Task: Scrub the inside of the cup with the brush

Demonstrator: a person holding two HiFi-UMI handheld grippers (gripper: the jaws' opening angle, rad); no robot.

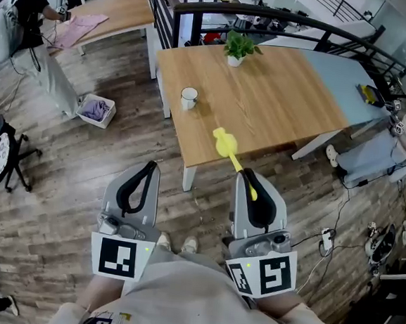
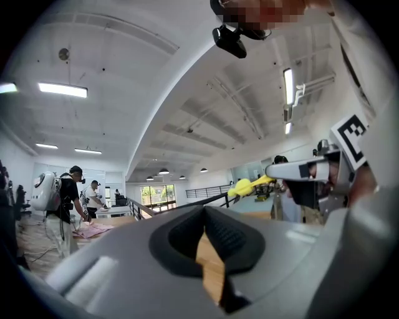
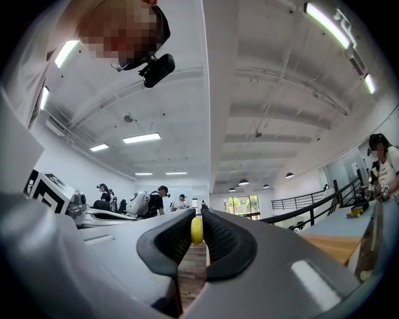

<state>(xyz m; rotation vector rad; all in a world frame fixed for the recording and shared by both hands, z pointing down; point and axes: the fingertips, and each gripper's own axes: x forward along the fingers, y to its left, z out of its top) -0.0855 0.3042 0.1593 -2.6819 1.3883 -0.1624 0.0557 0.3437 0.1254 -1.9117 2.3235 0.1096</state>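
Overhead, the cup (image 1: 188, 98) stood on the bench (image 1: 286, 94), well apart from both tongs. The right tongs (image 1: 248, 177) held the yellow brush (image 1: 224, 144) by its handle, head aimed benchward. From the left gripper view, the left tongs (image 2: 204, 218) were pressed together, empty. From the right gripper view, the jaws clamped the yellow handle. Approach seemed the step in hand. Next, the left tongs would need to open and steady the cup before scrubbing.

white cup (image 1: 188, 98): upright, mouth up, on the left part of the wooden table (image 1: 286, 94). yellow brush (image 1: 224, 144): near end of the handle clamped in the right gripper (image 1: 251, 189), bushy head pointing far-left, well apart from the cup.
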